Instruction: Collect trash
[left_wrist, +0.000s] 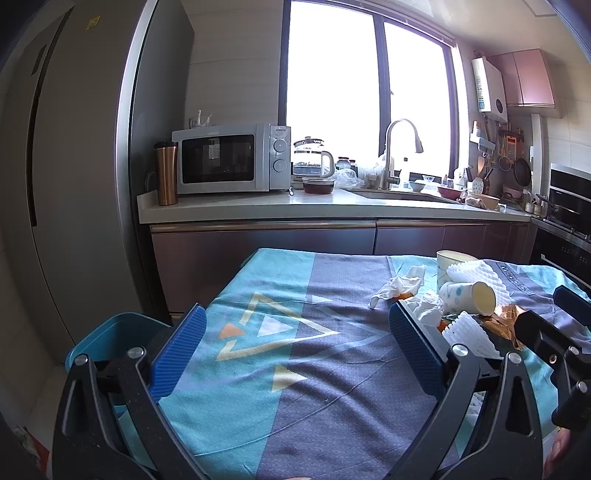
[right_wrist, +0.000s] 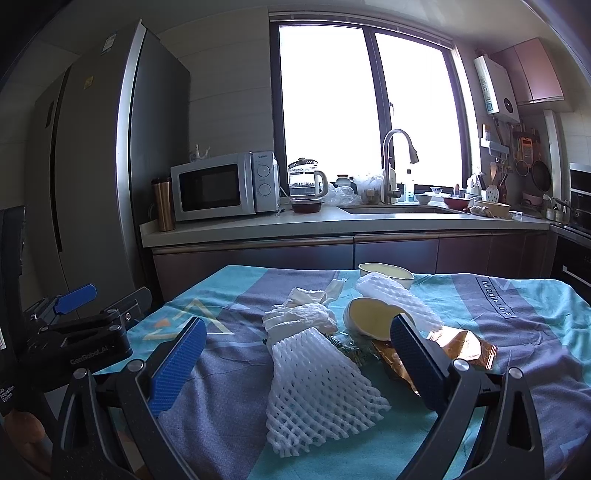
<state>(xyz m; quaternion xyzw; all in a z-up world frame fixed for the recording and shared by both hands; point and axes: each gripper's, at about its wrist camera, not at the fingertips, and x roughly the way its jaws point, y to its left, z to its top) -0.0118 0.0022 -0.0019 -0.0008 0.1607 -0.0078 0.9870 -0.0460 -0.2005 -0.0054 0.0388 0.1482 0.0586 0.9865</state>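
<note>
A heap of trash lies on the table with the blue and grey cloth (right_wrist: 517, 332). In the right wrist view a white foam fruit net (right_wrist: 317, 387) lies between my open right gripper's (right_wrist: 297, 330) fingers, with crumpled tissue (right_wrist: 299, 317), a tipped paper cup (right_wrist: 369, 321), a second foam net (right_wrist: 399, 299), a gold wrapper (right_wrist: 461, 350) and a paper bowl (right_wrist: 386, 273) behind. My left gripper (left_wrist: 295, 319) is open and empty over bare cloth, left of the heap; the cup (left_wrist: 469, 295) and tissue (left_wrist: 399, 286) show at its right. The right gripper (left_wrist: 546, 332) shows at the right edge there.
A teal bin (left_wrist: 110, 332) stands off the table's left side, below my left gripper. Behind the table runs a kitchen counter (left_wrist: 314, 210) with a microwave (left_wrist: 229, 158), a kettle, a sink and a faucet. A tall fridge (left_wrist: 74, 147) stands at the left.
</note>
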